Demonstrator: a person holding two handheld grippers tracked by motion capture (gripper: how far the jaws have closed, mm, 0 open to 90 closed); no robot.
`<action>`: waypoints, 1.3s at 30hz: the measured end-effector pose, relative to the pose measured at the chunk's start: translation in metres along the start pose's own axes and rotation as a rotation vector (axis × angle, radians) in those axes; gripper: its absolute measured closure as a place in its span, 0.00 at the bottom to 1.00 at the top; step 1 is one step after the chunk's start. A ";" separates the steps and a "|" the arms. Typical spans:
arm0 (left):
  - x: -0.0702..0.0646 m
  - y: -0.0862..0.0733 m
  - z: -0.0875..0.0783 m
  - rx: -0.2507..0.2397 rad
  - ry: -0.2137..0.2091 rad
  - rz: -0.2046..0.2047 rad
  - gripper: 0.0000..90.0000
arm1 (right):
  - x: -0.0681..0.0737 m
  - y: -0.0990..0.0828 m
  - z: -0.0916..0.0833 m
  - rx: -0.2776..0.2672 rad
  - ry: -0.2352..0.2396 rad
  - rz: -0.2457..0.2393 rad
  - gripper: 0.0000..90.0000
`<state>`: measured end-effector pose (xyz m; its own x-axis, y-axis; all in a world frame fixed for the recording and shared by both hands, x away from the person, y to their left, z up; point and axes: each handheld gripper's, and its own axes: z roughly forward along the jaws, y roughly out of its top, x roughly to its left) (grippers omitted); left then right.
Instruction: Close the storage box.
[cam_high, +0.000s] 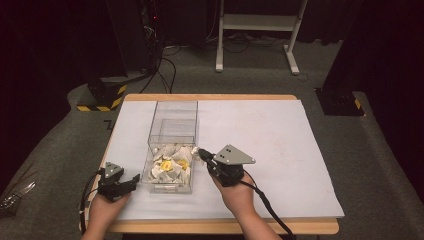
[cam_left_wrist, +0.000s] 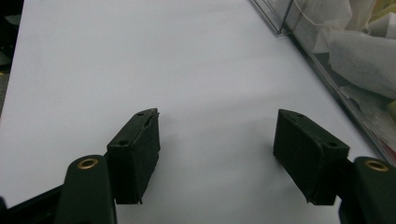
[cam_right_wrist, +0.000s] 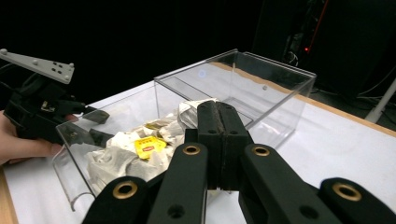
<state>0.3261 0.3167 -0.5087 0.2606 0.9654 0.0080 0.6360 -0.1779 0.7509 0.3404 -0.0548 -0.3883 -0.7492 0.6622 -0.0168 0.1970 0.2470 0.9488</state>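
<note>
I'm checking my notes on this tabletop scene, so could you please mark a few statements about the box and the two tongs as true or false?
1. The left tongs are open with nothing between them. True.
2. The right tongs stand wide open. False: their jaws are closed together.
3. The tea bags lie in the far half of the clear box. False: they fill the near half, and the far half is bare.
4. The left tongs reach inside the box. False: they sit beside it, over the white sheet.
5. The box stands on the white sheet. True.
</note>
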 end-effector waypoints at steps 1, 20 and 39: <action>0.000 0.000 0.000 0.000 0.000 0.000 0.35 | -0.001 0.000 -0.001 -0.002 -0.005 0.000 1.00; 0.000 0.000 0.000 0.000 0.000 0.000 0.35 | -0.028 -0.017 -0.024 -0.009 -0.077 0.045 1.00; 0.000 0.000 0.000 0.000 0.000 0.000 0.35 | -0.049 -0.032 -0.044 -0.017 -0.133 0.091 1.00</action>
<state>0.3261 0.3168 -0.5087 0.2608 0.9654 0.0081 0.6359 -0.1781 0.7509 0.3433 -0.1266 -0.4043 -0.6384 0.7691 0.0289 0.2489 0.1709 0.9533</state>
